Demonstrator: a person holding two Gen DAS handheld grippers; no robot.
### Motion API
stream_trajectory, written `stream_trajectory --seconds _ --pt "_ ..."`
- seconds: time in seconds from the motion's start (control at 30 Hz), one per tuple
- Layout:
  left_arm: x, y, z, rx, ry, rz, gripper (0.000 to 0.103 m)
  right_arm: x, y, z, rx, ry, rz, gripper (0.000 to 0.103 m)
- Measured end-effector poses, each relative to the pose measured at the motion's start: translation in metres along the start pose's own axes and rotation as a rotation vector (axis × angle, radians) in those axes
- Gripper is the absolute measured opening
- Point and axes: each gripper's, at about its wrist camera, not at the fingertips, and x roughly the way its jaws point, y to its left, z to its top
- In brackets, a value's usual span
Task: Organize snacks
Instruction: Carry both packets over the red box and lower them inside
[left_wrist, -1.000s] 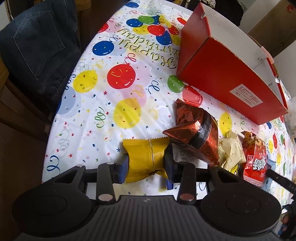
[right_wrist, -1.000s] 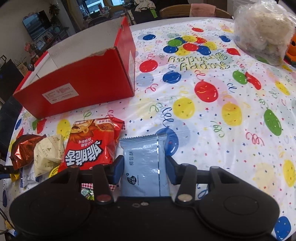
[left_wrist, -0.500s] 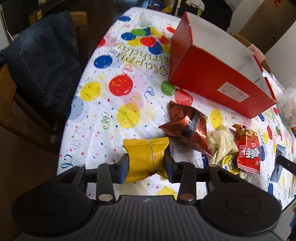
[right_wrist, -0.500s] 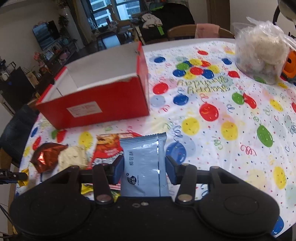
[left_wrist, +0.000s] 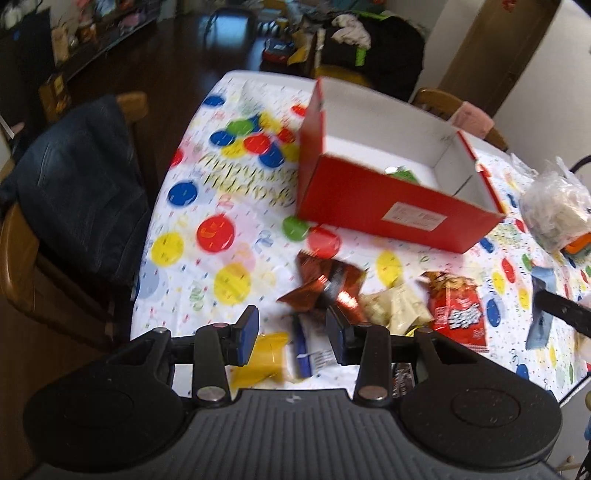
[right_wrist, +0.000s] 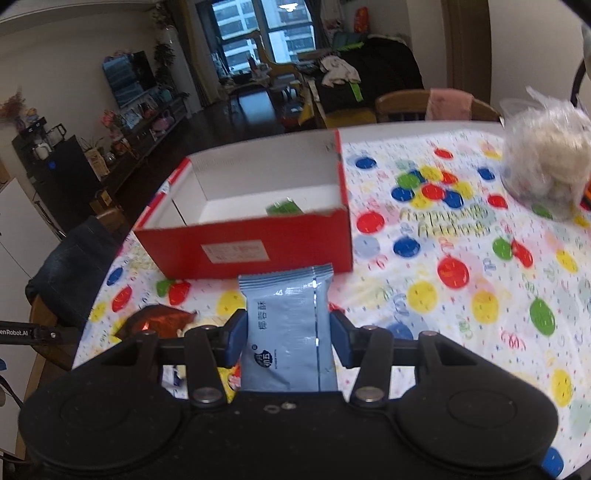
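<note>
1. Now the left tongs (left_wrist: 291, 328) are gaping wide, gripping nothing; the yellow packet (left_wrist: 264, 356) is lying on the desk (left_wrist: 236, 236) beneath them, well short of the red box (left_wrist: 388, 203).
2. Right tongs (right_wrist: 288, 336) are clamping the blue packet (right_wrist: 288, 332) upright, short of the red box (right_wrist: 251, 247).
3. Loose snacks, including a brown foil bag (left_wrist: 328, 284) and a red bag (left_wrist: 458, 314), are crowding the desk between the tongs and the box.
4. A green packet (right_wrist: 282, 207) is lying inside the box.

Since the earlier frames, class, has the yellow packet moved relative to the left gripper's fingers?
Yes. The yellow packet has dropped out from between the left gripper's now open fingers and lies low, below them, nearer the tablecloth's front edge.
</note>
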Motion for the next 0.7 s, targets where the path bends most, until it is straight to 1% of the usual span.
stream_trajectory --seconds 0.07,0.1,0.23,0.3,0.43,0.47,0.5,0.53,0.57,0.63,0.7 --pt "-0.004 -0.005 0.003 0.023 -0.016 -0.009 0.039 -0.002 0.004 0.005 -0.007 -0.017 0.003 0.046" --pt "-0.003 -0.007 0.005 0.032 -0.016 -0.002 0.039 -0.004 0.006 0.008 -0.012 -0.026 0.002 0.046" --pt "0.012 0.003 0.002 0.02 0.05 0.016 0.039 -0.008 0.01 0.009 -0.009 -0.039 0.015 0.046" --pt "0.021 0.011 -0.004 -0.003 0.095 0.023 0.039 -0.006 0.011 0.006 -0.007 -0.031 0.015 0.046" --pt "0.037 0.027 -0.016 -0.06 0.15 0.049 0.04 0.0 0.013 -0.006 0.01 -0.003 0.022 0.046" --pt "0.041 0.031 -0.018 -0.073 0.162 0.056 0.042 0.001 0.013 -0.008 0.012 0.005 0.022 0.046" --pt "0.045 0.035 -0.019 -0.086 0.172 0.063 0.05 0.002 0.013 -0.011 0.014 0.012 0.023 0.046" --pt "0.05 0.039 -0.021 -0.106 0.184 0.067 0.056 0.003 0.014 -0.013 0.015 0.02 0.024 0.046" --pt "0.054 0.042 -0.023 -0.124 0.19 0.066 0.064 0.003 0.014 -0.015 0.016 0.025 0.024 0.046" --pt "0.062 0.047 -0.025 -0.147 0.199 0.071 0.065 0.004 0.015 -0.018 0.017 0.032 0.022 0.046" --pt "0.068 0.046 -0.027 -0.14 0.209 0.09 0.064 0.004 0.015 -0.02 0.018 0.035 0.019 0.046"
